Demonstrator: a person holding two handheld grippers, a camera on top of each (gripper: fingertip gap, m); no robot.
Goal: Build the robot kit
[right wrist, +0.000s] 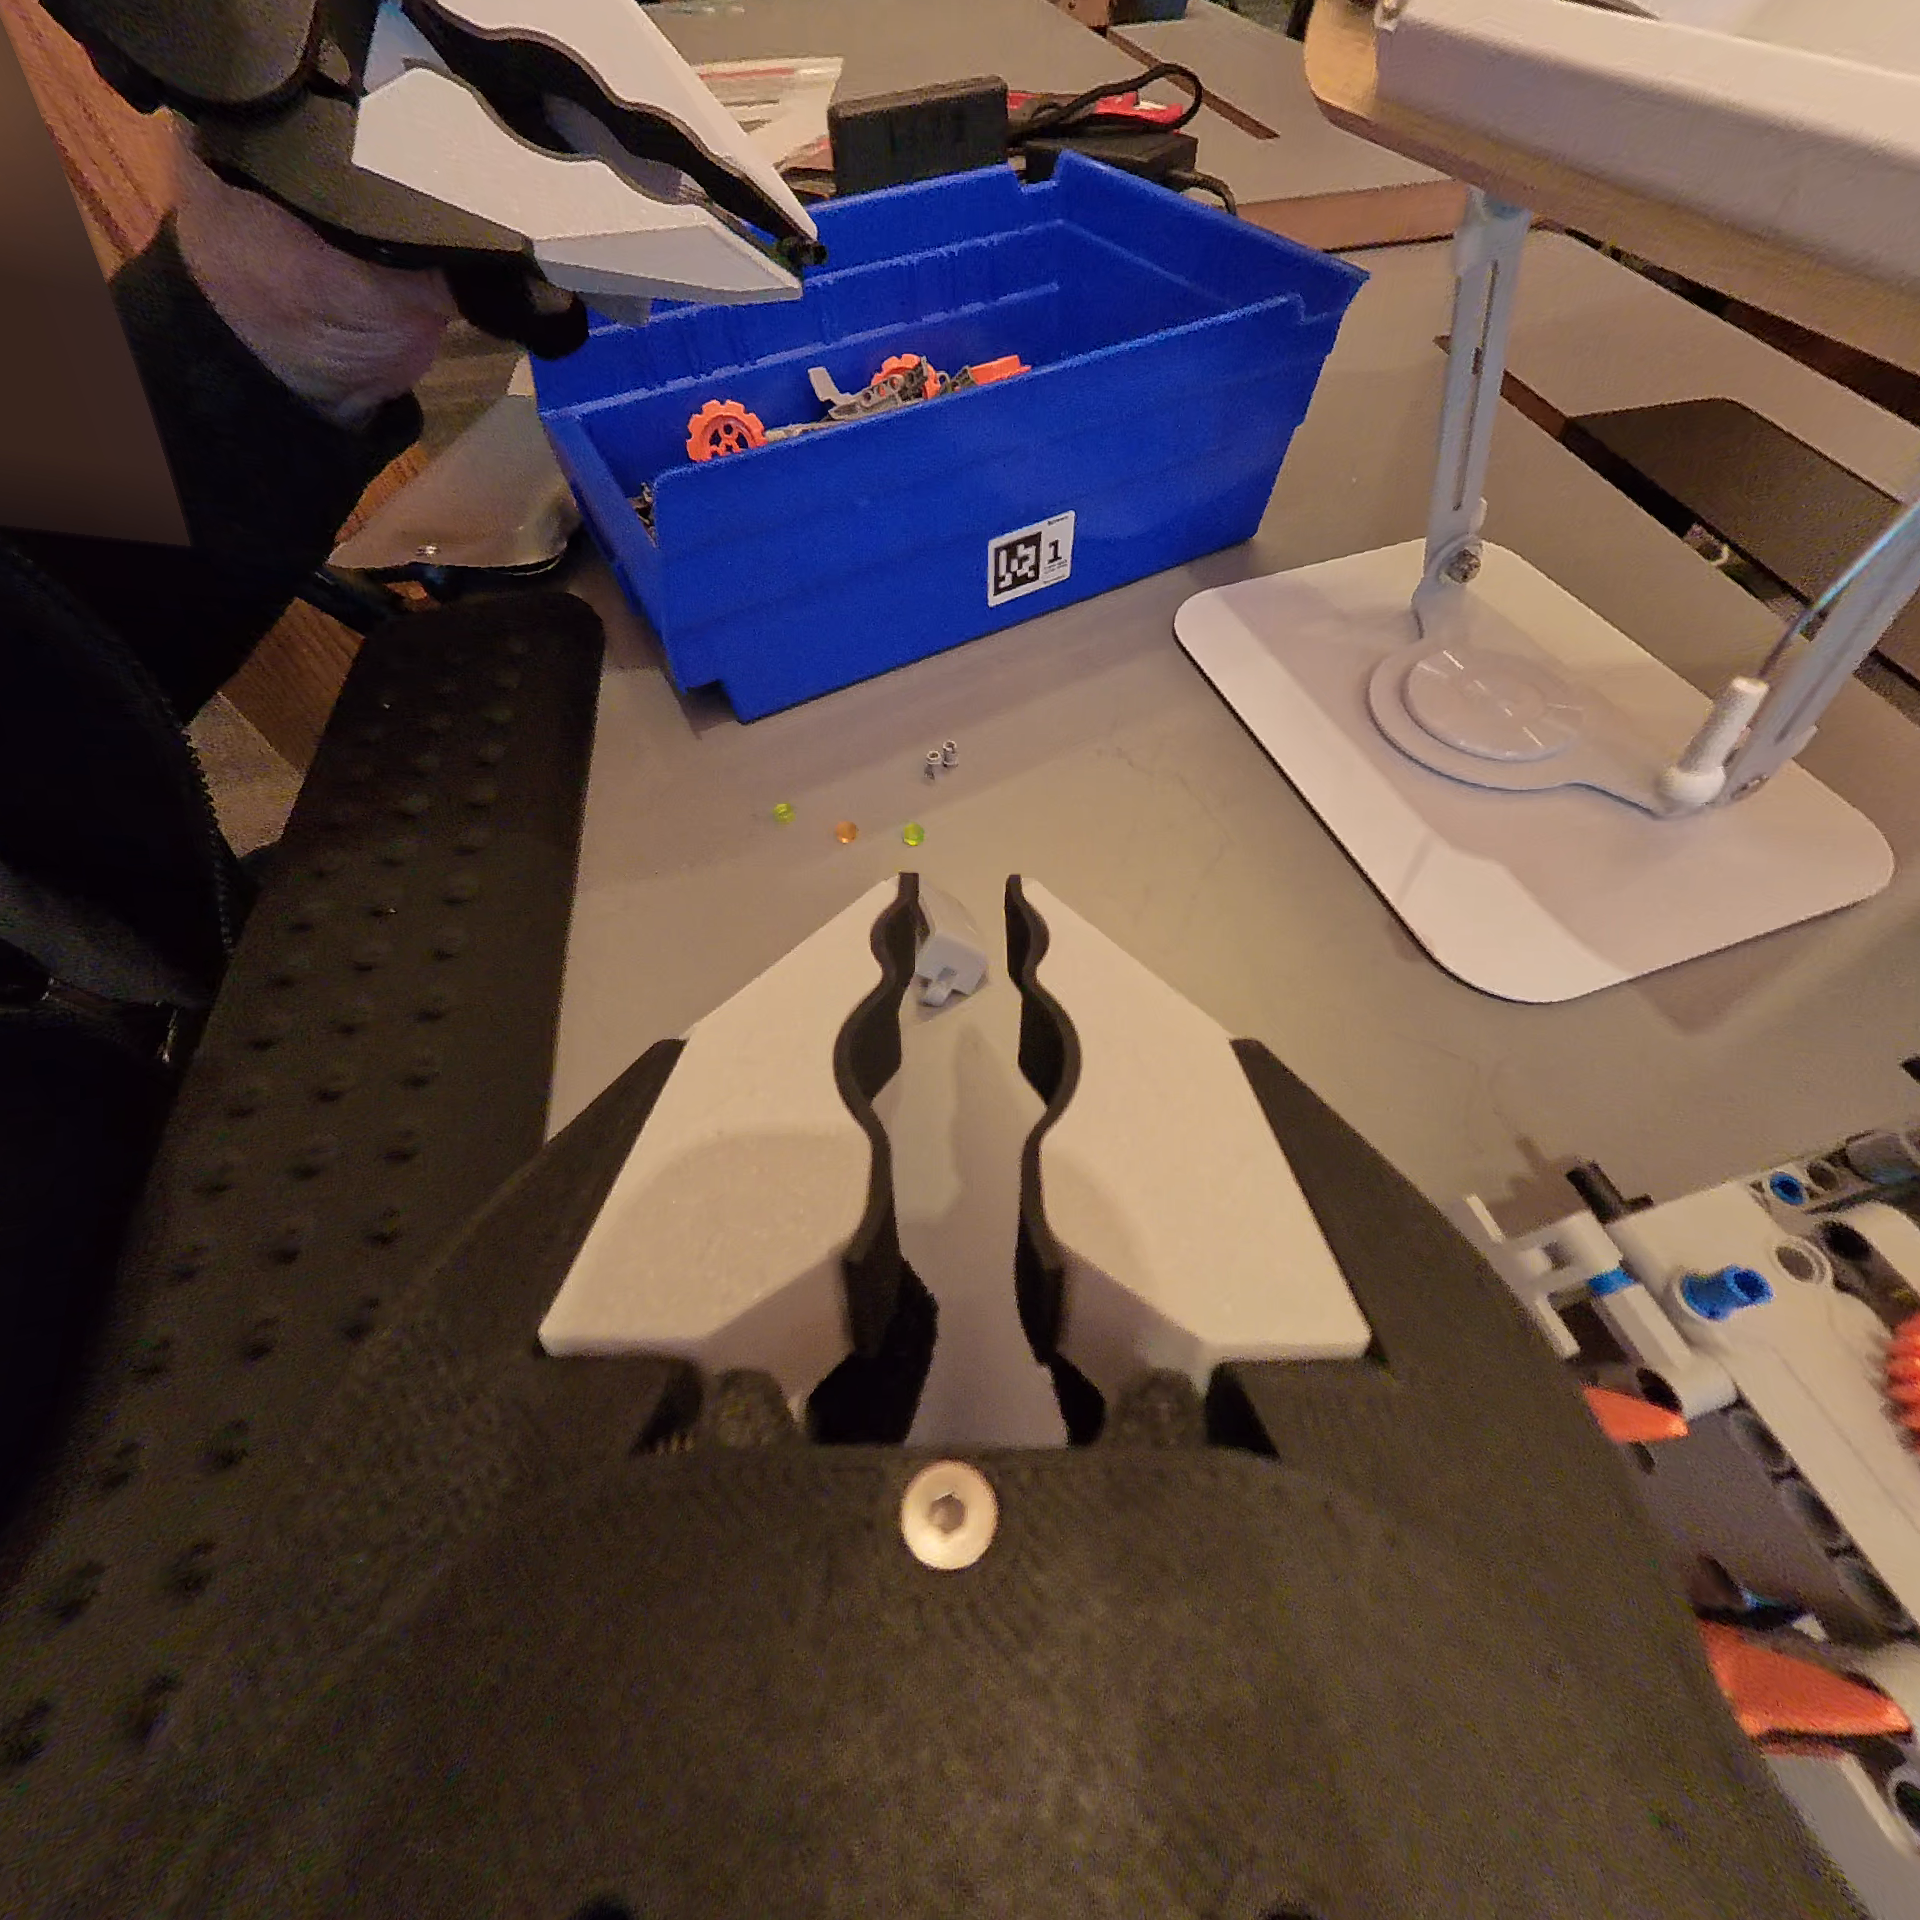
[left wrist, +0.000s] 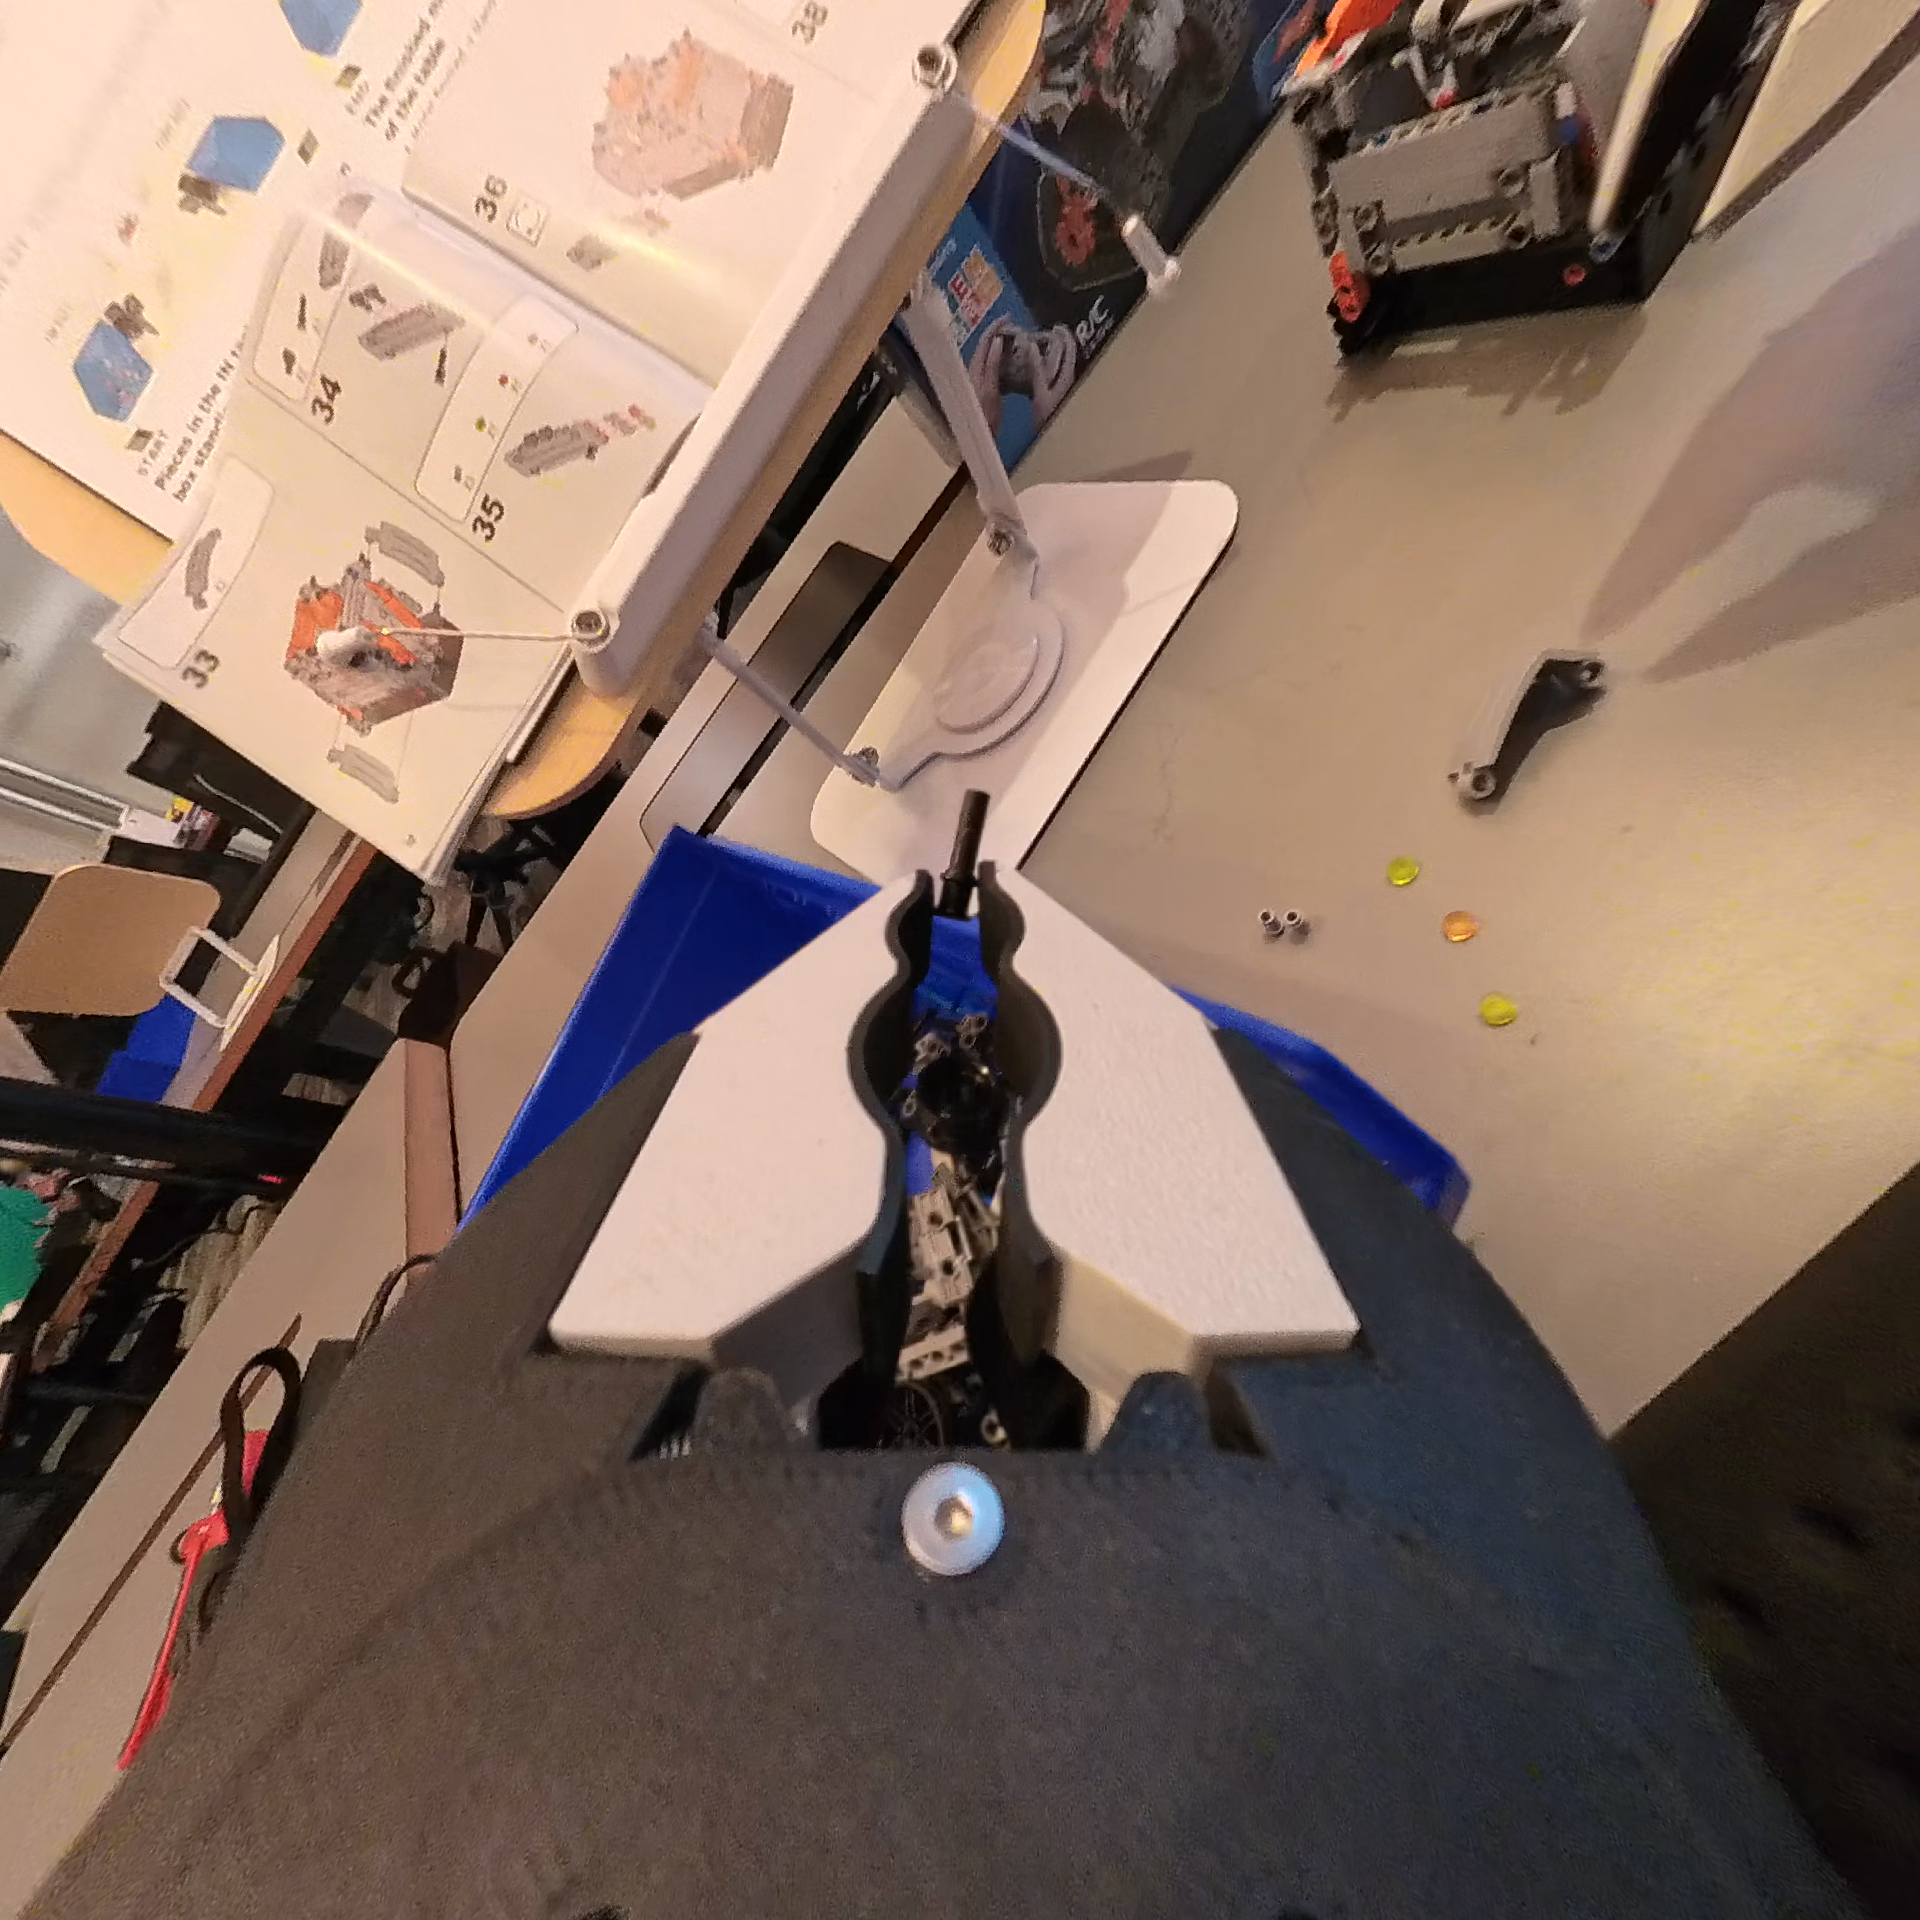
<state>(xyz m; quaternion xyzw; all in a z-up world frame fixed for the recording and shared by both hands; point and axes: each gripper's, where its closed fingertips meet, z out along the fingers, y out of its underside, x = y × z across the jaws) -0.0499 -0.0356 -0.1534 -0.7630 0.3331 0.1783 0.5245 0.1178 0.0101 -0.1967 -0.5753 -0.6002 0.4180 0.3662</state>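
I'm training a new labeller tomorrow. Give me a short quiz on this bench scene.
1. True or false: the left gripper is shut on a small black pin above the blue bin.
2. Which loose round studs lie on the table in front of the bin? A) two yellow-green and one orange; B) three orange; C) one blue.
3. Fill the gap: the right gripper, with a grey piece showing between its fingers, has its jaws ____.

Key: 1 true; 2 A; 3 open.
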